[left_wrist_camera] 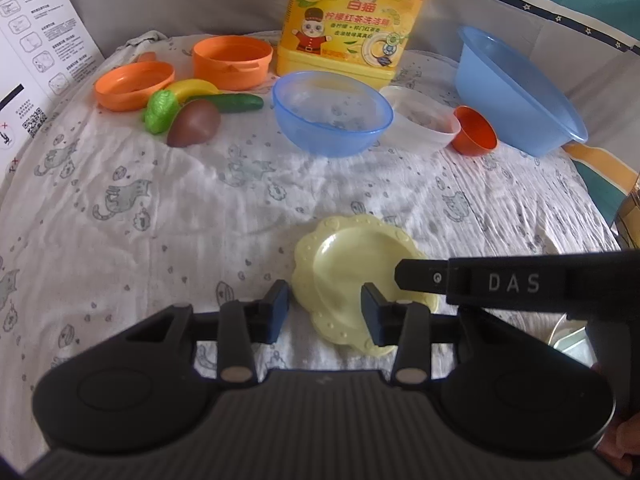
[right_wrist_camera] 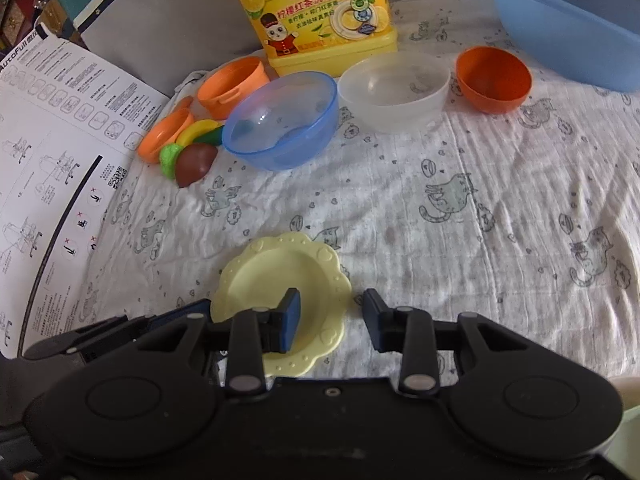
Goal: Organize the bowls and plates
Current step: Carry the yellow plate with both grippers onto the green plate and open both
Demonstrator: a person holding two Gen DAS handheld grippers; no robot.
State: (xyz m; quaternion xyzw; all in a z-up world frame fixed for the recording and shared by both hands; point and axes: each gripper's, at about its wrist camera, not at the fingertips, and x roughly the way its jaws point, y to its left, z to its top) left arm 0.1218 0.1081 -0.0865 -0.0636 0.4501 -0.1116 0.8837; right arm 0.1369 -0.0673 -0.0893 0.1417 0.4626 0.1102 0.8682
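Note:
A pale yellow scalloped plate (left_wrist_camera: 352, 264) (right_wrist_camera: 276, 276) lies flat on the cat-print cloth, close in front of both grippers. My left gripper (left_wrist_camera: 324, 310) straddles the plate's left rim, one pad outside the edge and one over the dish, with gaps showing. My right gripper (right_wrist_camera: 332, 318) straddles the right rim the same way, and its finger (left_wrist_camera: 420, 276) reaches in over the plate in the left wrist view. Further back stand a blue bowl (left_wrist_camera: 332, 114) (right_wrist_camera: 280, 120), a clear bowl (left_wrist_camera: 424, 120) (right_wrist_camera: 394, 88) and a small orange bowl (left_wrist_camera: 476, 130) (right_wrist_camera: 494, 78).
A large blue basin (left_wrist_camera: 516, 88) (right_wrist_camera: 568, 20) sits at the back right and a yellow detergent bottle (left_wrist_camera: 352, 20) stands behind the bowls. Orange cups (left_wrist_camera: 232, 62) and toy fruit (left_wrist_camera: 192, 122) lie back left. A printed instruction sheet (right_wrist_camera: 60, 140) leans on the left.

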